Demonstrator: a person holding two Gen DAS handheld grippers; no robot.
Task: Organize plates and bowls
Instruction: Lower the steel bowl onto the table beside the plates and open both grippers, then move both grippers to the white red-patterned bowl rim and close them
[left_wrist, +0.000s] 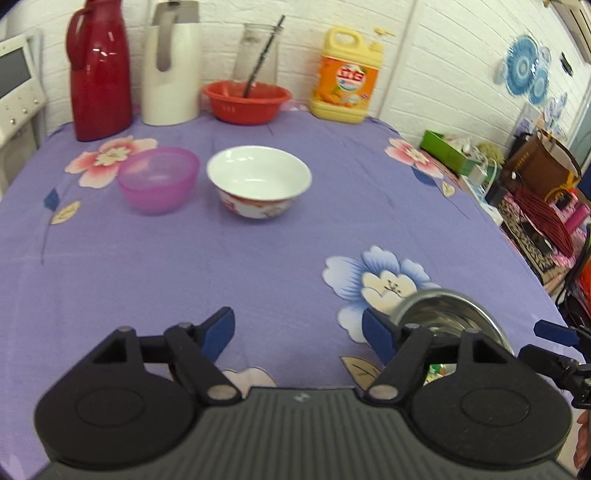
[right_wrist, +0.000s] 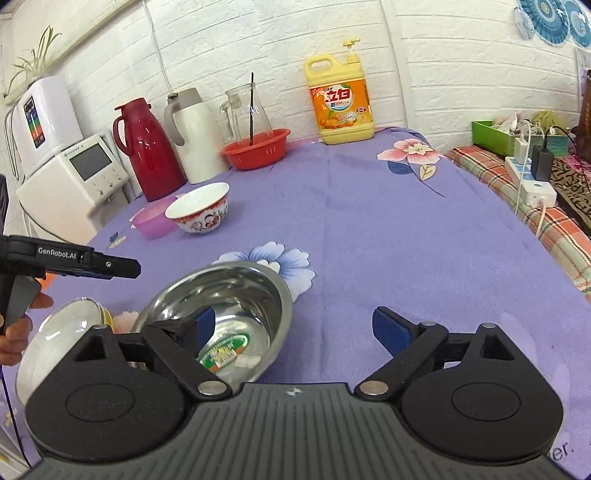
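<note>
Purple flowered tablecloth (left_wrist: 280, 266). Left gripper (left_wrist: 299, 332) spread apart, nothing between its pads. Right gripper (right_wrist: 295, 328) also apart, empty. Steel bowl (right_wrist: 225, 317) tilted just beside right gripper's left pad. White bowl (left_wrist: 258, 181) and pink bowl (left_wrist: 157, 179) well ahead, nearer the left gripper.

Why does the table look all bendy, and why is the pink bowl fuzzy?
Both wrist views use a fisheye lens, so the tablecloth bulges and its edges curve. In the left wrist view the pink bowl is smeared by motion blur. In the right wrist view the steel bowl glares with bright reflections, while the white bowl looks sharp.
</note>
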